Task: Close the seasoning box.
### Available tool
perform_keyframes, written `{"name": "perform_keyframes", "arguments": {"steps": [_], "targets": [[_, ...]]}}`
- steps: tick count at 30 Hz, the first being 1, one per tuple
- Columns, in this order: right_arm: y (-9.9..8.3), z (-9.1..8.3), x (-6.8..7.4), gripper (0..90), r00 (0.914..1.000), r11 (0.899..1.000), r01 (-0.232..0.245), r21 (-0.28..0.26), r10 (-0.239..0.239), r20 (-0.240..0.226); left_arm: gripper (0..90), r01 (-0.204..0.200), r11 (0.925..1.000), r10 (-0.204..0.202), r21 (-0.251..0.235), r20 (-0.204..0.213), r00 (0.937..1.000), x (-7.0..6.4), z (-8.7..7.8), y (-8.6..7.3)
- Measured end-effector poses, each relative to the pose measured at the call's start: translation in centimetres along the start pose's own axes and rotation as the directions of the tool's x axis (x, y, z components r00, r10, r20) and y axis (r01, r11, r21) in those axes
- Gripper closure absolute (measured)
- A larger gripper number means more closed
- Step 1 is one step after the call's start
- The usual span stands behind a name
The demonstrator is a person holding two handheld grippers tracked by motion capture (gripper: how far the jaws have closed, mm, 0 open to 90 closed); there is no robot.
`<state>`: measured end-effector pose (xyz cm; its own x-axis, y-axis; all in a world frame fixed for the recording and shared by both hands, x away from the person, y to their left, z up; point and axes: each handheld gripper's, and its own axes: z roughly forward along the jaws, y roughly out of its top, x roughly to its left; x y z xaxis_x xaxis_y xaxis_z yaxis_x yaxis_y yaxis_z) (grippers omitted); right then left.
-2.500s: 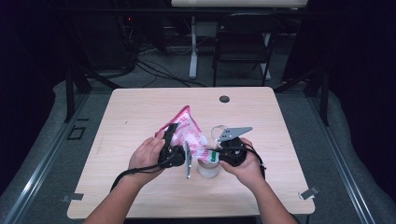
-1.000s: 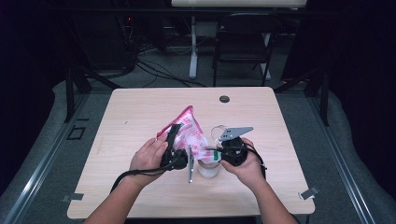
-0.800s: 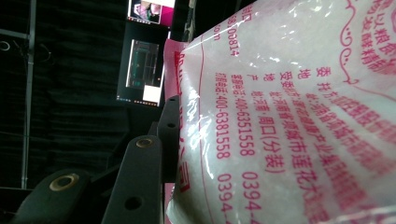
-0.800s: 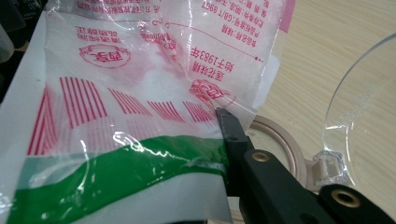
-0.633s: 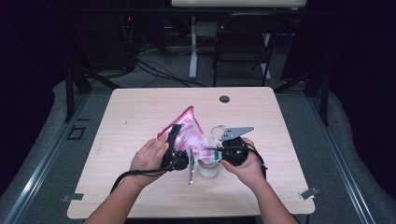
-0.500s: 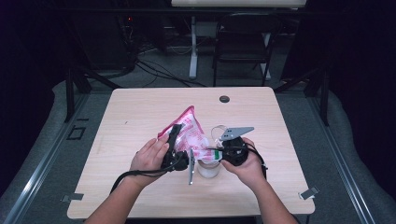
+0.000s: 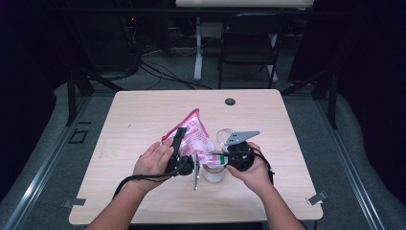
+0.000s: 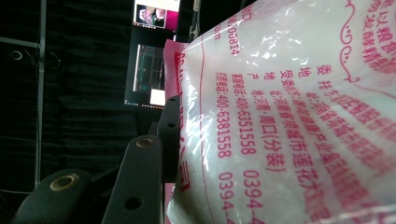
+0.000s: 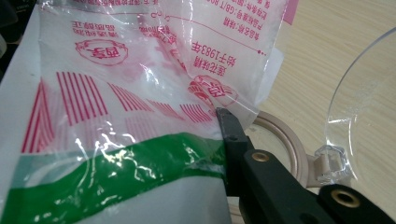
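Both grippers clamp the bag (image 7: 194, 139), tilted over the jar (image 7: 213, 171) near the table's front edge; loose grip spills powder.

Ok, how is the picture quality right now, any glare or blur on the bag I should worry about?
High view: table evenly lit, room behind dark, bag small but sharp. Left gripper view: bag very close, white glare streaks on the plastic, print still readable, jaw at the bottom soft. Right gripper view: bag creased with glints, jar rim and clear lid slightly soft.
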<state>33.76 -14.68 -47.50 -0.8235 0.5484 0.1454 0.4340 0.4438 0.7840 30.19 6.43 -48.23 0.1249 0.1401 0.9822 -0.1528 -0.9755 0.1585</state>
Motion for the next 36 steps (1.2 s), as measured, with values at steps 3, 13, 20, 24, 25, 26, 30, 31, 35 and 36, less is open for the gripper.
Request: {"name": "perform_keyframes", "arguments": {"steps": [3,13,20,24,25,26,30,31,35,36], "targets": [[-0.01,-0.06,0.0,90.0,1.0,1.0,0.003,0.005,-0.003,0.0,64.2,-0.001,1.0,0.001,-0.002,0.0,1.0,-0.02,-0.01,0.03],[-0.22,0.22,-0.09,90.0,1.0,1.0,-0.006,0.009,0.006,0.001,64.1,-0.006,1.0,0.006,0.006,0.0,1.0,-0.05,-0.05,0.19],[-0.27,0.36,-0.11,90.0,1.0,1.0,-0.006,0.017,0.006,-0.003,64.1,-0.01,1.0,0.01,-0.001,-0.008,0.9999,0.17,-0.11,0.25],[-0.3,0.39,-0.07,90.0,1.0,1.0,-0.007,0.008,0.007,0.001,64.2,-0.006,1.0,0.006,0.0,-0.005,1.0,0.23,-0.07,0.24],[-0.3,0.39,-0.07,90.0,1.0,1.0,-0.007,0.008,0.007,0.001,64.2,-0.005,1.0,0.005,-0.006,-0.004,1.0,0.22,-0.05,0.23],[-0.3,0.39,-0.08,90.0,1.0,1.0,-0.008,0.009,0.008,0.002,64.2,-0.01,0.9999,0.01,-0.011,-0.007,0.9999,0.24,-0.03,0.25],[-0.34,0.45,-0.13,90.0,1.0,1.0,-0.009,0.012,0.009,0.001,64.2,-0.015,0.9999,0.015,-0.007,-0.005,0.9999,0.18,-0.04,0.29],[-0.35,0.46,-0.14,90.0,1.0,1.0,-0.01,0.012,0.01,0.0,64.2,-0.016,0.9999,0.016,-0.007,-0.003,0.9999,0.19,-0.04,0.29],[-0.36,0.5,-0.12,90.0,0.9999,1.0,-0.012,0.01,0.012,0.0,64.2,-0.009,0.9999,0.009,-0.006,0.0,1.0,0.14,-0.06,0.26],[-0.36,0.5,-0.12,90.0,0.9999,1.0,-0.012,0.01,0.012,0.0,64.2,-0.01,0.9999,0.01,-0.007,-0.001,0.9999,0.13,-0.07,0.27]]}}
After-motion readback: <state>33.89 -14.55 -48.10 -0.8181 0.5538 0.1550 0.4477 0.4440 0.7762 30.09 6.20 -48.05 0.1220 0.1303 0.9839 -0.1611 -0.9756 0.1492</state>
